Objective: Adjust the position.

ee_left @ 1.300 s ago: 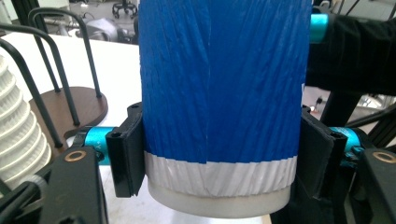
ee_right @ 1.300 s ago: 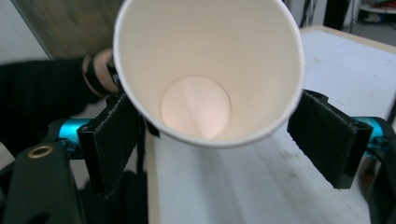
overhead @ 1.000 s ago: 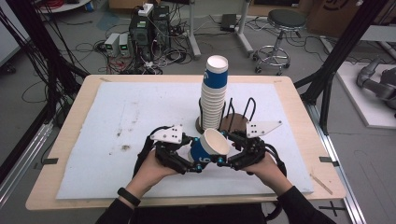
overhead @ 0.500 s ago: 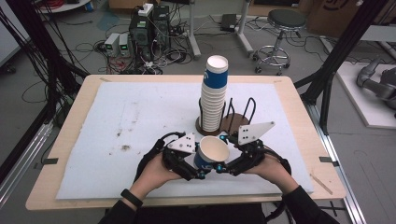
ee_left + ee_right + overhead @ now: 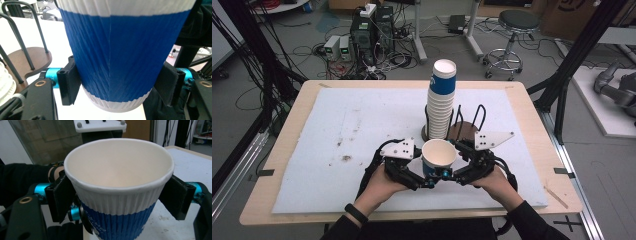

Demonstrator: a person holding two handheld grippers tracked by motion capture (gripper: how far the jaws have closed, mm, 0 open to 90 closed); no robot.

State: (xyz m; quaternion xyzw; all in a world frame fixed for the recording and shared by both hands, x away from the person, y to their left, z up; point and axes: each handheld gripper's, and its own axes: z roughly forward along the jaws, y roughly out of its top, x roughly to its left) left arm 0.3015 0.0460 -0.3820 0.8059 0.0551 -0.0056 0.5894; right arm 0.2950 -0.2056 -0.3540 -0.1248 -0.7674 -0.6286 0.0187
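I have one blue-and-white paper cup [image 5: 439, 159] held upright just below the middle of the high view, mouth up, between my two hands above the white mat [image 5: 337, 130] that covers the table [image 5: 287, 125].

My left hand-held gripper [image 5: 428, 183] comes in from the lower left of that frame and is clamped on the cup's lower half. In the left gripper view the two black pads [image 5: 67, 83] press against the blue ribbed wall on either side, near the white base band.

My right hand-held gripper [image 5: 447, 172] comes in from the lower right. Its jaws have just been opening; in the right gripper view they stand either side of the cup [image 5: 120, 192] just under the rolled rim. The left pad sits right against the white band, while the right pad stands slightly off it, so I read this grip as let go.

Just above the held cup in the high view, a tall stack of matching cups [image 5: 442, 100] stands in a wire-post holder [image 5: 472, 127] on a round brown base.
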